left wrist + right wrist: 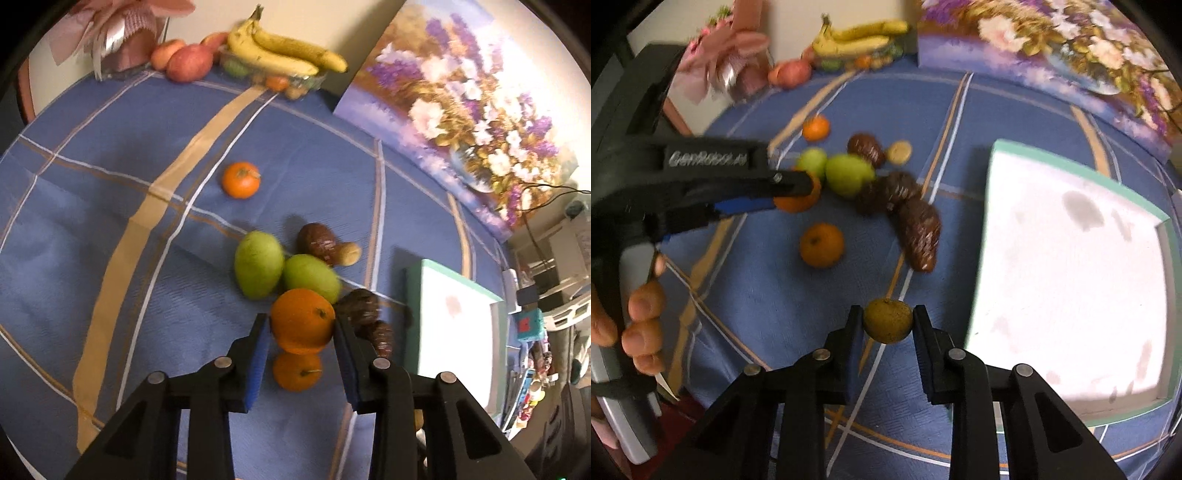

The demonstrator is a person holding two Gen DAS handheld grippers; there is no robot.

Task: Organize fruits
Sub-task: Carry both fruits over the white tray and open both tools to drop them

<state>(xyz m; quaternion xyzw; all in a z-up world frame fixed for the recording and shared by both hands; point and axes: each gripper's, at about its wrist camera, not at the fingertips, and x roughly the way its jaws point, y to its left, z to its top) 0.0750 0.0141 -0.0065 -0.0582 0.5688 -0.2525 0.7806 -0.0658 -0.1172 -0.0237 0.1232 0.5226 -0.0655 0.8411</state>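
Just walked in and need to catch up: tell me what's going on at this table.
A person is sorting fruit with a handheld gripper in each hand. The left gripper is shut on an orange from the pile on the blue tablecloth. The right gripper is shut on a small brownish-yellow fruit, beside the white tray. Two green fruits, scaly brown ones and more oranges lie loose.

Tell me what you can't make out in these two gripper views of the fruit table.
- Left wrist view: fruit in the clear tray under the bananas is too small and blurred to name.
- Left wrist view: right gripper is out of frame.
- Right wrist view: the orange is mostly hidden by the left gripper.
- Both views: the white box is overexposed.
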